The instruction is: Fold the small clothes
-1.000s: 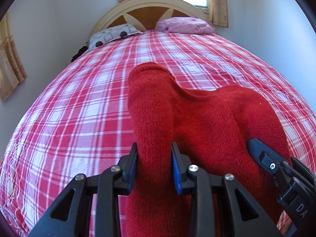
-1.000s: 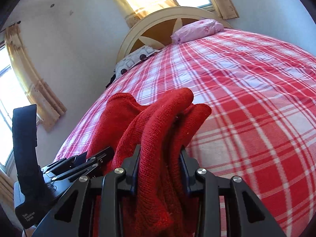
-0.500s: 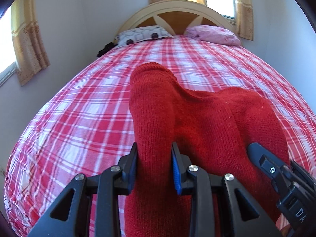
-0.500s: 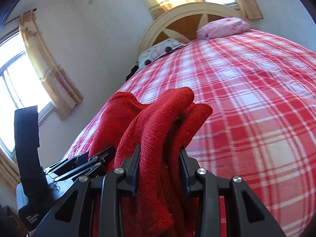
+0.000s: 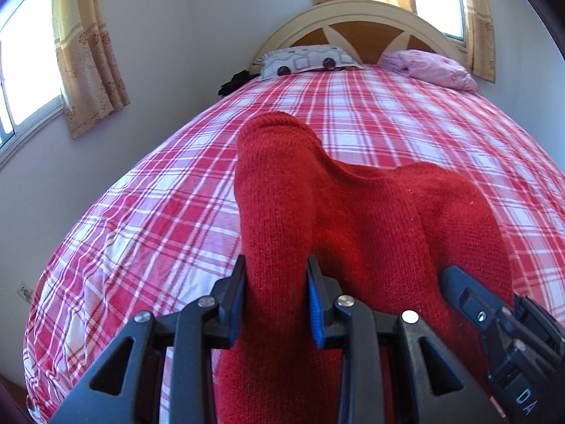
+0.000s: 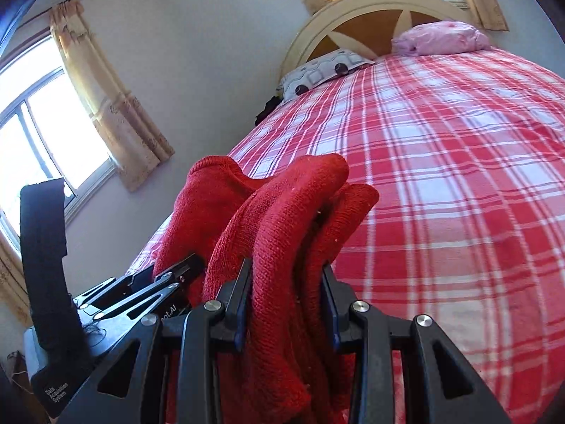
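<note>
A red knitted garment (image 5: 370,219) hangs between my two grippers above the red plaid bed (image 5: 148,212). My left gripper (image 5: 276,275) is shut on one bunched edge of it, which sticks up past the fingers. My right gripper (image 6: 286,275) is shut on another bunched part of the same red garment (image 6: 293,219), folded in several layers. The right gripper's body shows at the lower right of the left wrist view (image 5: 501,321). The left gripper's body shows at the lower left of the right wrist view (image 6: 141,293). The garment's lower part is hidden below the fingers.
The bed (image 6: 459,176) stretches ahead to a cream and wood headboard (image 5: 356,24). A patterned pillow (image 5: 303,62) and a pink pillow (image 5: 427,69) lie at its head. A dark item (image 5: 235,83) sits at the bed's far left edge. Curtained windows (image 5: 31,70) are on the left wall.
Both grippers keep their hold on the garment. Both views have swung left and pulled back, so the left wall and its window show more.
</note>
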`<state>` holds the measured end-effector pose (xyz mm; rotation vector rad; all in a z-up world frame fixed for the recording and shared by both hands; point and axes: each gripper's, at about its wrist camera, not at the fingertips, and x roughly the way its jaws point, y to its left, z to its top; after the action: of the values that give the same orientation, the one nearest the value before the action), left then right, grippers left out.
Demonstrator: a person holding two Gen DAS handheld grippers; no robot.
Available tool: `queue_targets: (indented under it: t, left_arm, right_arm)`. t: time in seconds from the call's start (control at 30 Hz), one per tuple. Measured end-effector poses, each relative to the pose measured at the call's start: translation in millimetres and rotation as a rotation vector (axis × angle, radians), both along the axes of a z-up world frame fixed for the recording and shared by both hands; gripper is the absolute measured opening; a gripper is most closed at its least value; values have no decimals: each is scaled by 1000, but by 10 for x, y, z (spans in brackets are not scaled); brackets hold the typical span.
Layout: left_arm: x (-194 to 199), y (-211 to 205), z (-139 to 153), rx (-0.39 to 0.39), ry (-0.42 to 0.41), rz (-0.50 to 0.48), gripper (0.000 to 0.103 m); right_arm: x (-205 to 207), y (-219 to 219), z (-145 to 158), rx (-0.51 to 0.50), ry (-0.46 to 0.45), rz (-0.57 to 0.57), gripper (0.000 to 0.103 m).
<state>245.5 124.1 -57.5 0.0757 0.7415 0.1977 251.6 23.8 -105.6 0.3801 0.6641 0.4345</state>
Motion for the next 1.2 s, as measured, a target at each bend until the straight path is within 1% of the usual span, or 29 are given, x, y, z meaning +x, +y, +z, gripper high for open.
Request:
queue_targets:
  t: [0.2,0.27,0.47,0.57,0.7,0.77,0.83,0.9,0.97,1.03,1.1,1.17,1.2]
  left_arm:
    - [167,67,-151,7,24,15,32]
    - [210,68,-218,8,36,16,32]
    - [263,93,-339,14,54,25,32]
    - [283,121,-379,7,57,26,32]
    - [302,88,-419,33,56,24,33]
    - [290,90,-431,33,53,25,33]
    - [271,127,-429,15,56,31,36]
    - [240,179,-409,-11,68,43,44]
    - [184,242,-368,-49,83,44,46]
    - [116,287,-335,-84,89,46,53]
    - [-4,363,-287,-124,86,51,65]
    - [-143,490,-269,-171,77,71,68]
    - [-194,562,-280,-204,79,85,68]
  right_arm:
    - [248,126,-158,-24,24,-10,35]
    - [317,146,-226,-48,32,-18,35]
    - [399,145,-417,-75,66,-30,35]
    - [423,106,-465,-52,86,-34,35]
    - [462,98,-514,-47,105,-36,35]
    - [479,85,-534,-36,115,-36,36]
    - [489,84,-546,-31,121,-37,37]
    - [491,89,-543,-34,124,-36,38]
    - [499,89,-543,-33,134,-26,41]
    - [514,40,-533,-17,152,-1,45]
    - [472,-70,-483,11,170,8,45]
    - [332,-180,-393,30,146,-9,45]
    - [221,-225,-333,27,115,-12,45]
